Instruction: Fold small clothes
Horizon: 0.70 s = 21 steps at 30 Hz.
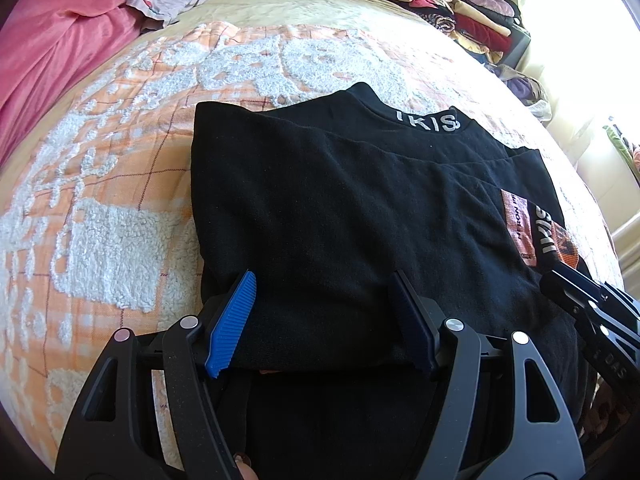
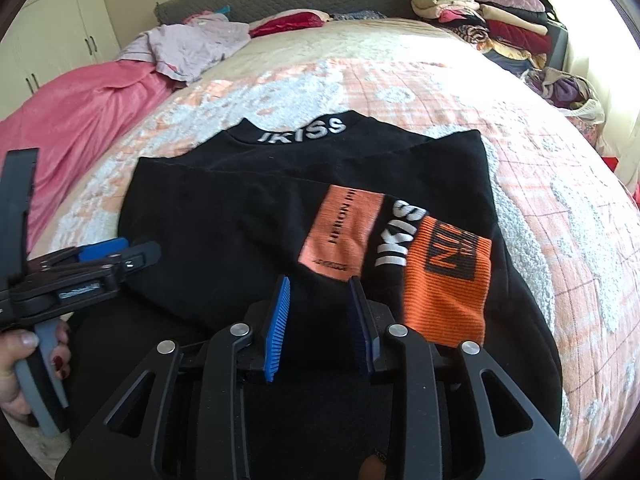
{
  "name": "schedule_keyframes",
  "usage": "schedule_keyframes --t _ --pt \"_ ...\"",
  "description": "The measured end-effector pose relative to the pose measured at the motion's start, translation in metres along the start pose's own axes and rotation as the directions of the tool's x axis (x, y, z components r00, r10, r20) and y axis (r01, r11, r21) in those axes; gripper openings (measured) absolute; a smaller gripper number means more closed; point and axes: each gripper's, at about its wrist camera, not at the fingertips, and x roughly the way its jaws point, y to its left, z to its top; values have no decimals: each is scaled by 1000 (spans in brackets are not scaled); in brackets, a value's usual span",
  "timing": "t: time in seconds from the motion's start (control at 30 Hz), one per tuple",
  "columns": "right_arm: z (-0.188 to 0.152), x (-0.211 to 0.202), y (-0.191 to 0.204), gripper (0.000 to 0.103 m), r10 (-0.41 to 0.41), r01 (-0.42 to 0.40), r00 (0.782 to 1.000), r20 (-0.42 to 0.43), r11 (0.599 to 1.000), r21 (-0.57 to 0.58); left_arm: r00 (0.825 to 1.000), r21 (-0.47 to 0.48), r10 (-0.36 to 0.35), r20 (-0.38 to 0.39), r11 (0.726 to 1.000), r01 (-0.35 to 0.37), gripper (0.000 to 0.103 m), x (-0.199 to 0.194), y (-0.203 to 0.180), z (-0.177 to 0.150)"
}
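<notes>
Black top (image 2: 256,216) on the bed (image 2: 400,80): soft, light, limp; take its near hem. Left hand-held gripper (image 1: 324,316) wide, right hand-held gripper (image 2: 318,320) narrower, neither pinching cloth.

Both cams ride on the grippers and look forward and down along the blue fingers, close over the near edge of a black top (image 1: 340,208) on the bed (image 1: 120,200). The left cam sits over the top's left side, with the right gripper (image 1: 592,304) poking in at its right edge. The right cam sits further right, over the orange patch (image 2: 344,232), and catches the left gripper (image 2: 116,256) and its hand (image 2: 16,364) at its left edge. Both share the top, the pink sheet (image 2: 80,108) and the clothes stack (image 2: 492,12) at the far right.
</notes>
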Motion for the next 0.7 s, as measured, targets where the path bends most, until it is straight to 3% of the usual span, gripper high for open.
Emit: schedule_keyframes --t 0.3,0.57,0.7 --pt "-8 14 6 31 -17 16 998 -56 1000 -14 1000 2 2 1 1000 -2 61 -3 -2 -2" --pt "-11 9 5 31 -6 6 999 -40 1000 5 1000 1 3 3 1000 -3 61 -5 -2 -4" --pt "-13 3 5 38 7 -7 1000 -25 1000 10 1000 0 4 3 1000 -4 62 -5 -1 -3"
